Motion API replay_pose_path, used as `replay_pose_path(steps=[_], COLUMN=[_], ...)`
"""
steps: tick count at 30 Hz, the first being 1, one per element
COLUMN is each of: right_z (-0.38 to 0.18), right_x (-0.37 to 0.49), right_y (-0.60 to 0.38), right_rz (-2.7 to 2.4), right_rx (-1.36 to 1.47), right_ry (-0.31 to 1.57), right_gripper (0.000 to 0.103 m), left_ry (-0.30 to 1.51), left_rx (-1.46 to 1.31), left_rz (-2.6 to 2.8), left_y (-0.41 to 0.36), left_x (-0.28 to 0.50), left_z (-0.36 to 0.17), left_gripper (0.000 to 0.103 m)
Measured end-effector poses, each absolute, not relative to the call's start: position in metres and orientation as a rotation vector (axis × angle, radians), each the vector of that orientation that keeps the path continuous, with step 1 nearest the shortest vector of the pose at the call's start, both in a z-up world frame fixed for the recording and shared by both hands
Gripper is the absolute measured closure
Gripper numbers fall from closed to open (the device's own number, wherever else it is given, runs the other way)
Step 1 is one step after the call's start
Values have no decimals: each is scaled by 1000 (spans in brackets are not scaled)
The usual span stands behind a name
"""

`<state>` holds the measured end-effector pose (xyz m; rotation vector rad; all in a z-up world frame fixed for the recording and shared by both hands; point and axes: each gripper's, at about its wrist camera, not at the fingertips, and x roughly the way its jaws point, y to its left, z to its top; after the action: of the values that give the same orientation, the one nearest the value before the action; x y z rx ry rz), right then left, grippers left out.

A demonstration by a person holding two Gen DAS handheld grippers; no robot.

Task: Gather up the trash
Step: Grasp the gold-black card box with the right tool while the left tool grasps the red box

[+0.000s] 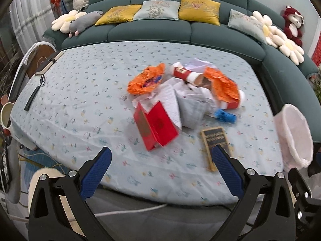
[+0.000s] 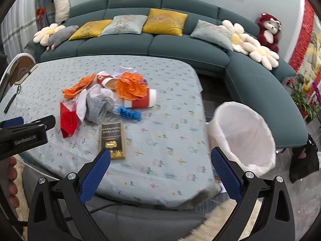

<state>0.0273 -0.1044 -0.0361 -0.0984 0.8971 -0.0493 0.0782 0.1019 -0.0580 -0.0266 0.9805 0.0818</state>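
A heap of trash lies mid-table: a red paper bag (image 1: 155, 125) (image 2: 68, 118), orange wrappers (image 1: 146, 79) (image 2: 129, 87), red paper cups (image 1: 185, 74) (image 2: 142, 100), crumpled white and grey paper (image 1: 190, 108) (image 2: 97, 108) and a blue scrap (image 1: 224, 116) (image 2: 129, 113). A black-and-gold box (image 1: 215, 146) (image 2: 113, 139) lies nearer the front edge. A white-lined bin (image 1: 294, 134) (image 2: 243, 134) stands off the table's right side. My left gripper (image 1: 161, 170) hangs open at the front edge, empty. My right gripper (image 2: 160, 170) is open too, above the table's front right part.
The table (image 1: 80, 100) (image 2: 170, 120) wears a pale floral cloth. A book (image 1: 49, 63) and a dark remote (image 1: 32, 98) lie at its far left. A teal sofa (image 1: 160, 32) (image 2: 180, 46) with cushions and plush toys wraps the back and right. A white cable (image 1: 130, 210) runs along the floor.
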Motion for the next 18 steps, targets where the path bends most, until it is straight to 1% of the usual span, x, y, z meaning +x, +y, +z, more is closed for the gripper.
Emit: replay_pose_path(steps=[8, 12, 16, 18], right_z=[-71, -93, -111, -120], right_x=[69, 88, 103, 109], right_y=[-69, -52, -40, -35], right_rz=[3, 20, 36, 37], right_rx=[-99, -108, -94, -100], right_ry=[972, 1018, 1054, 1064], right_gripper=[7, 8, 9, 9], left_ry=[1051, 1094, 1118, 1132], left_rx=[-64, -68, -79, -91], left_rz=[103, 96, 90, 83], left_y=[126, 133, 137, 139], left_x=[125, 144, 154, 157], left_z=[-94, -113, -126, -132], left_gripper=[9, 16, 19, 26])
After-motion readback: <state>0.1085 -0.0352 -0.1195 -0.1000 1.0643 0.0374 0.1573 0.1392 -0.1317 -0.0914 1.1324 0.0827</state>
